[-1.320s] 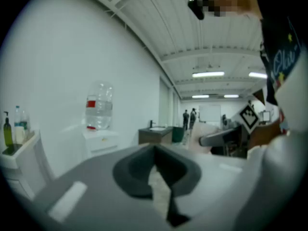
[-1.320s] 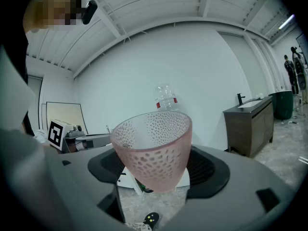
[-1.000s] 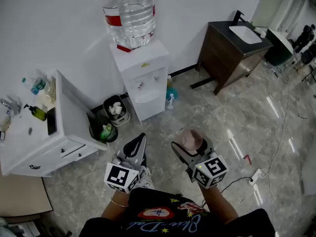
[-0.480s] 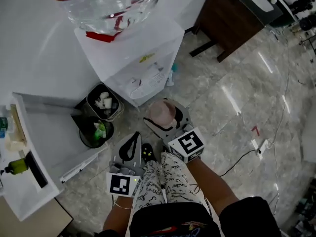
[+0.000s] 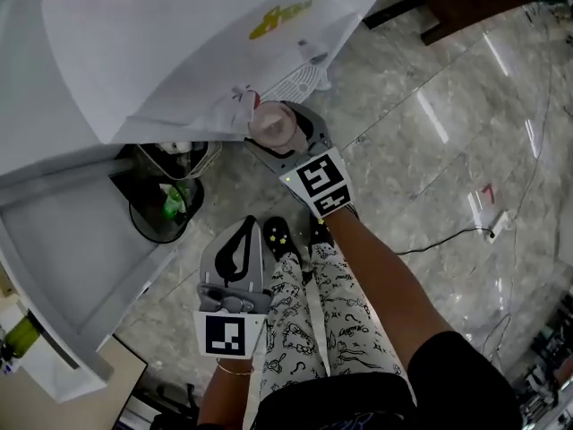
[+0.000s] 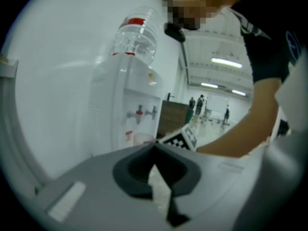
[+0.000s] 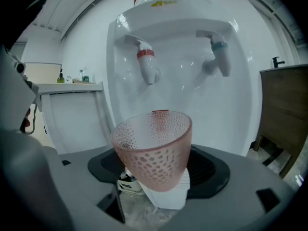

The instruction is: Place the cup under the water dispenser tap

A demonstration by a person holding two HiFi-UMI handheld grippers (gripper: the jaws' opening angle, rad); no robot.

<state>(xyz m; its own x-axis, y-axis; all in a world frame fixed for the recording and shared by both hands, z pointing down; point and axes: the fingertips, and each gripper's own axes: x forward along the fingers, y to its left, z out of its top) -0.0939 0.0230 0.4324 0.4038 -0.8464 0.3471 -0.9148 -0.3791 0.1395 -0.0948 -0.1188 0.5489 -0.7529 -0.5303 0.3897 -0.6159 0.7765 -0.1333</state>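
A pink dotted translucent cup [image 7: 153, 148] stands upright in my right gripper [image 7: 159, 177], which is shut on its lower part. It sits just in front of and below the red tap [image 7: 147, 64] of the white water dispenser [image 7: 183, 100]; a blue tap [image 7: 219, 57] is to the right. In the head view the cup [image 5: 270, 125] is at the dispenser's front [image 5: 295, 83], under the red tap [image 5: 240, 97]. My left gripper [image 5: 245, 231] hangs back near the person's legs, jaws shut and holding nothing; from it I see the dispenser [image 6: 120, 109] and its bottle [image 6: 136, 37].
Two waste bins [image 5: 166, 206] stand left of the dispenser, next to a white cabinet [image 5: 63, 249]. A dark wooden vanity [image 7: 284, 109] is to the right. A cable [image 5: 448, 236] lies on the marble floor. The person's patterned trousers [image 5: 313, 303] fill the lower middle.
The person has stepped up to the dispenser. My right gripper has carried the cup forward to the taps. The left gripper has dropped back and stays shut.
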